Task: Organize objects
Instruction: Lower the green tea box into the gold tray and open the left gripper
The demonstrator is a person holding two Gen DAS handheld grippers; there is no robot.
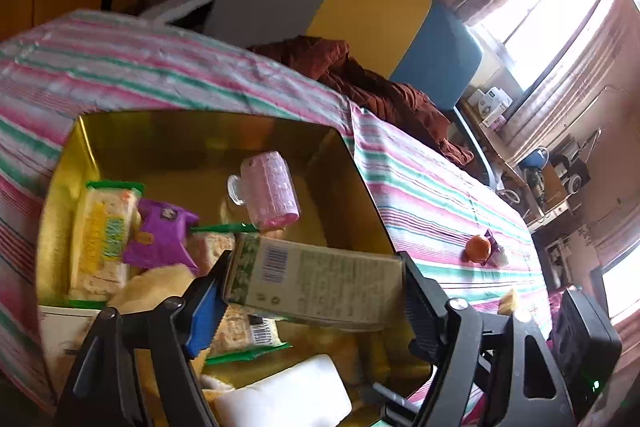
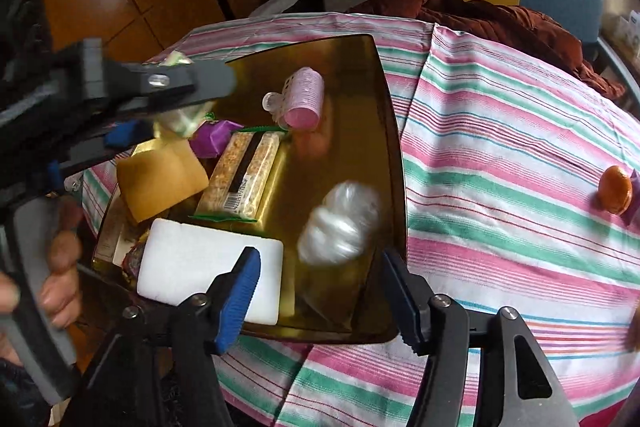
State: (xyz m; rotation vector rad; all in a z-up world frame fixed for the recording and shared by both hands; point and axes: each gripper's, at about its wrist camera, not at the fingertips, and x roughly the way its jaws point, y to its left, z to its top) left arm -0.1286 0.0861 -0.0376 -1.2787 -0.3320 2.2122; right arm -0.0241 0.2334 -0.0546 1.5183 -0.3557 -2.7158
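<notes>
Gold metal fills both my views: the open tin (image 2: 384, 131) sits on the striped cloth (image 2: 500, 147), and I place everything by it. Over its near side my left gripper (image 1: 316, 291) spans a pale green carton (image 1: 316, 283); I cannot tell whether the pads still press on it. My right gripper (image 2: 320, 301) stands at the tin's near rim with its jaws apart and nothing gripped; a blurred white plastic bundle (image 2: 340, 223) lies in the tin just beyond them. Inside the tin I see a pink mug (image 2: 302, 99) near the far wall, a purple packet (image 2: 214, 139), a cereal bar (image 2: 244, 175) and a white block (image 2: 204, 263). Well away from the tin, an orange (image 2: 615, 189) rests on the cloth.
</notes>
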